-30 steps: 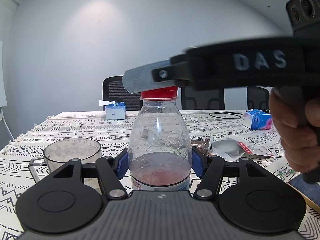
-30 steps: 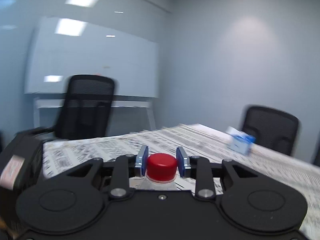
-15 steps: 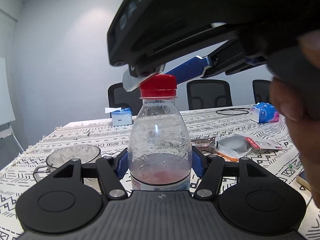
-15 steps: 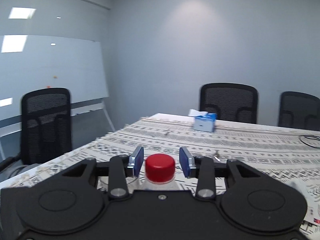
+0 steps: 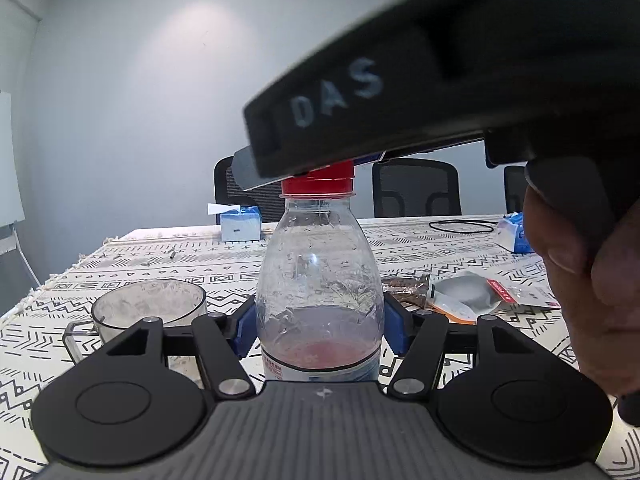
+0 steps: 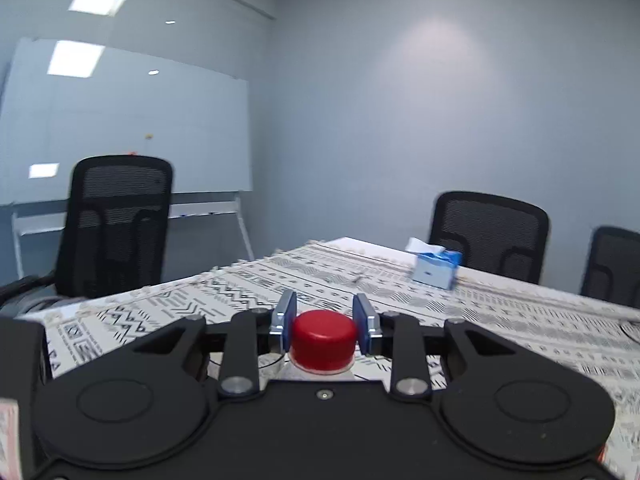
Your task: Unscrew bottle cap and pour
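A clear plastic bottle (image 5: 318, 280) with a little pink liquid at the bottom stands upright on the patterned tablecloth. My left gripper (image 5: 320, 330) is shut on its lower body, blue pads on both sides. Its red cap (image 5: 318, 182) is on the neck. My right gripper (image 6: 324, 322) comes from the right at cap height. Its pads close against both sides of the red cap (image 6: 323, 338). A clear glass mug (image 5: 148, 312) stands just left of the bottle.
A blue tissue box (image 5: 239, 224) sits at the table's far edge. Snack packets (image 5: 472, 296) and a black cable (image 5: 460, 226) lie to the right. Black chairs (image 6: 116, 224) and a whiteboard (image 6: 128, 128) stand beyond the table.
My right gripper swung round the cap to a new angle and its pads closed from apart onto the cap. The bottle and my left gripper stayed still.
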`<action>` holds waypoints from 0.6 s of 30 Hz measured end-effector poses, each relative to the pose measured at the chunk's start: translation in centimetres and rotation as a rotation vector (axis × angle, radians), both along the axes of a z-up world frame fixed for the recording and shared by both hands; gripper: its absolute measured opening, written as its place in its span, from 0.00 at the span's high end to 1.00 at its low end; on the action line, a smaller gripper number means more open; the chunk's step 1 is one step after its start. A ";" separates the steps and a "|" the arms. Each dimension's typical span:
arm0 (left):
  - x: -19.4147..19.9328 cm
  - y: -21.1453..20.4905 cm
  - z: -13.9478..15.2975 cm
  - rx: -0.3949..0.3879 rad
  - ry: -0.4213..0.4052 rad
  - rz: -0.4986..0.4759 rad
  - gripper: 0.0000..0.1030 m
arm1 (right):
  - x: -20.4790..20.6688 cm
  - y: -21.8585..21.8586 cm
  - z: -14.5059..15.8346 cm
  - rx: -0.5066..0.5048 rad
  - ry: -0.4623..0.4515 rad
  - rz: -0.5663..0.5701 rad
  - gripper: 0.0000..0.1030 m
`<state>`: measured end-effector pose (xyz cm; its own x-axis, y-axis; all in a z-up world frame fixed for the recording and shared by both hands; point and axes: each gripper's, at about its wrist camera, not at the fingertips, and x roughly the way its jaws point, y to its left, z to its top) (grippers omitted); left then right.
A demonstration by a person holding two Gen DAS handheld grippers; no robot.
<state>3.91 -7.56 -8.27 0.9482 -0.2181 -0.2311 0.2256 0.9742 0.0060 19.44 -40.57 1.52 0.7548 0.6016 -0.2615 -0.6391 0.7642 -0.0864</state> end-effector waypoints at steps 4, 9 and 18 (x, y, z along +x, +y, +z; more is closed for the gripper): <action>-0.8 0.7 0.1 -0.019 0.007 -0.011 0.43 | 1.6 -1.4 0.0 0.005 -0.012 0.193 0.69; -3.9 3.1 0.7 -0.024 0.009 -0.014 0.43 | 2.8 -2.3 0.7 0.063 0.076 0.251 0.68; -6.8 3.4 1.3 0.025 -0.022 0.045 0.43 | -1.5 0.0 1.2 0.147 0.128 -0.209 0.53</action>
